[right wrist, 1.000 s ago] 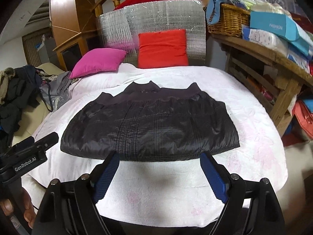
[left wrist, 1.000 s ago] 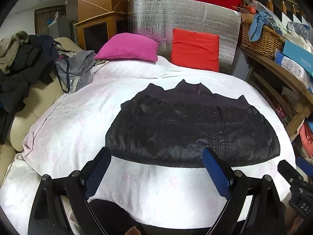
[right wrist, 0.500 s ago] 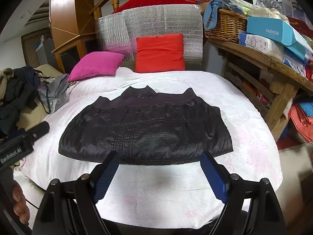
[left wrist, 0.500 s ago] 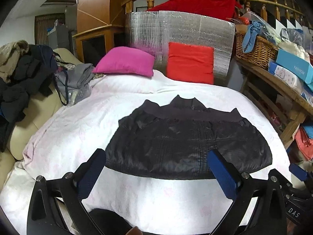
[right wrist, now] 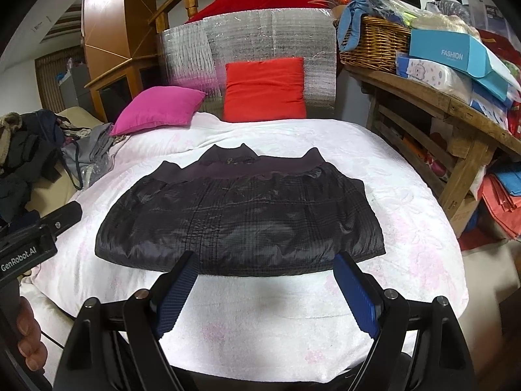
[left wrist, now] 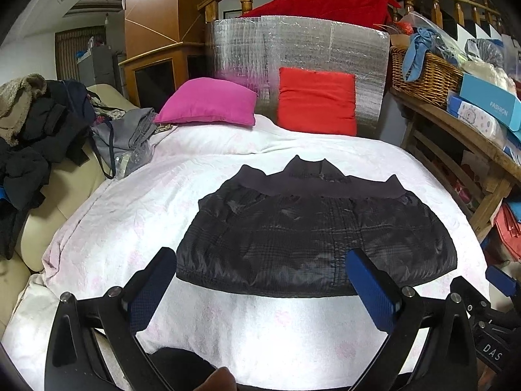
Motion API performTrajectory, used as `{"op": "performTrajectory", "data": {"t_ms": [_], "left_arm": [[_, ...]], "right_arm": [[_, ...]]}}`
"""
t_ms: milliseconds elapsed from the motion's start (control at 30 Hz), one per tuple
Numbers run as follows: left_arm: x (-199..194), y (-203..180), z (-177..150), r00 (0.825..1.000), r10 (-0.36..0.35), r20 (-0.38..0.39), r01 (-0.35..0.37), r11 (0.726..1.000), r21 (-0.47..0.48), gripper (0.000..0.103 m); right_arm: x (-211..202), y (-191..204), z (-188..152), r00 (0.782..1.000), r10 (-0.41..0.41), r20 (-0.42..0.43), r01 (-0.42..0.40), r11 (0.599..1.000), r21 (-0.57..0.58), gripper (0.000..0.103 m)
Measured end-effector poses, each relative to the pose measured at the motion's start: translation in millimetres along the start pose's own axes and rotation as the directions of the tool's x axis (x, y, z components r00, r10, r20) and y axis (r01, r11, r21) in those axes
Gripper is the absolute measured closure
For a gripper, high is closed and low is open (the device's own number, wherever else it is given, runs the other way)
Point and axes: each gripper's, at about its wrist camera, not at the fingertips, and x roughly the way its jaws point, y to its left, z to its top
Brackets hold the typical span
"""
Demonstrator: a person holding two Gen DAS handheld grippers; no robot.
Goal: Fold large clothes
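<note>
A black quilted jacket point(left wrist: 312, 231) lies folded flat in the middle of the white bed cover point(left wrist: 130, 215), its ribbed hem and collar toward the far side. My left gripper point(left wrist: 262, 260) hovers over the cover just short of the jacket's near edge, jaws wide open and empty. In the right wrist view the same jacket point(right wrist: 241, 215) lies ahead of my right gripper point(right wrist: 265, 262), which is also open with nothing between its blue pads point(right wrist: 356, 296). The left gripper's body point(right wrist: 35, 238) shows at the left edge of that view, held by a hand.
A pink cushion point(left wrist: 208, 104) and a red cushion point(left wrist: 316, 99) lean against a silver foil board point(left wrist: 299, 45) at the head of the bed. Piled clothes point(left wrist: 29, 130) lie on a sofa at left. A wooden bench point(left wrist: 472, 140) with a wicker basket point(left wrist: 423, 75) and boxes stands at right.
The left gripper's jaws have spread wider and it has drawn back slightly from the jacket. The right gripper has stayed where it was.
</note>
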Motion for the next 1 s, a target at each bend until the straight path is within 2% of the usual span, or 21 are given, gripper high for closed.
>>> {"op": "performTrajectory", "data": {"t_ms": [367,1000], "left_arm": [[-1,-3,0,1.0,-0.013,0.009,0.013,1.0,0.005,0.0],[20,-3,-4,0.999,-0.007,-0.036,0.007,1.0,0.011,0.0]], "right_arm": [[-2,3,0,1.0,-0.004,0.005,0.004,1.0,-0.009,0.016],[5,0,11,1.0,-0.023,0.02,0.023,1.0,-0.002,0.016]]}}
